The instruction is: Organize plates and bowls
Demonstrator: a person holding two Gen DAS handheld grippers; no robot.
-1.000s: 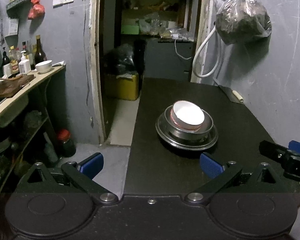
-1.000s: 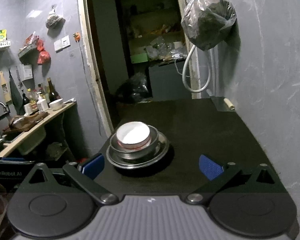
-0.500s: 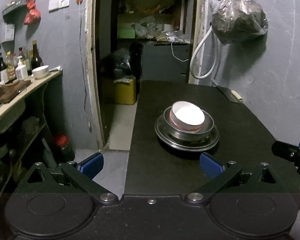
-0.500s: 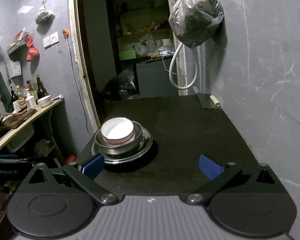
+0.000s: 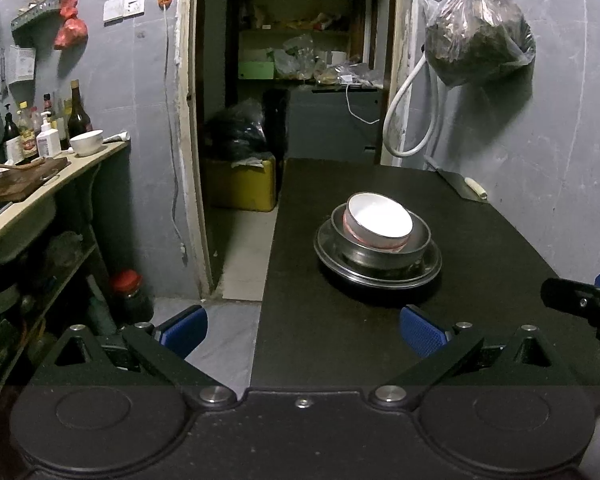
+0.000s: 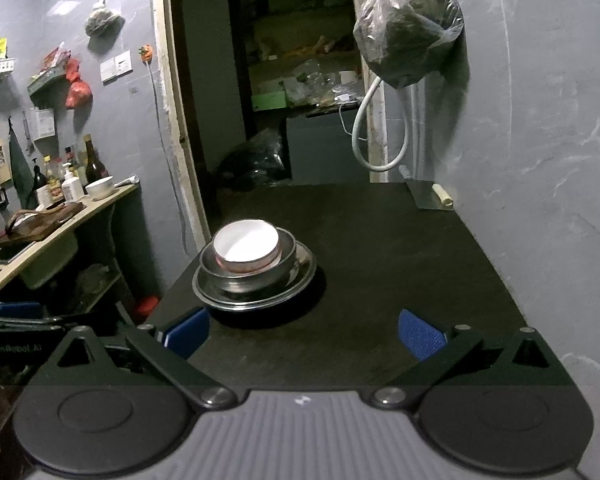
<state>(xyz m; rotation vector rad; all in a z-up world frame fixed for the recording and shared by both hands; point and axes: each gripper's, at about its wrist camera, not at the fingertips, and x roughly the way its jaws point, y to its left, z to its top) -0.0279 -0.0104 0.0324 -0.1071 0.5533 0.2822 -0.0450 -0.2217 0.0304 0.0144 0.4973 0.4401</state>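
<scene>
A white bowl point(image 5: 380, 220) sits tilted inside a steel bowl point(image 5: 416, 246), which stands on a steel plate point(image 5: 432, 270) on the black table point(image 5: 480, 240). The same stack shows in the right wrist view: white bowl point(image 6: 246, 244), steel bowl point(image 6: 288, 258), plate point(image 6: 304, 270). My left gripper point(image 5: 302, 328) is open and empty, held back from the stack near the table's front left corner. My right gripper point(image 6: 306, 330) is open and empty, short of the stack; its tip shows in the left wrist view point(image 5: 580, 302).
A side counter point(image 5: 52, 184) at the left carries bottles, a cutting board and a small white bowl point(image 5: 86, 142). A filled plastic bag point(image 5: 480, 40) hangs on the right wall. A cleaver point(image 5: 464, 186) lies at the table's far right. An open doorway is behind the table.
Both grippers have drawn slightly back and up from the stack. The stack has not moved. Both stay open.
</scene>
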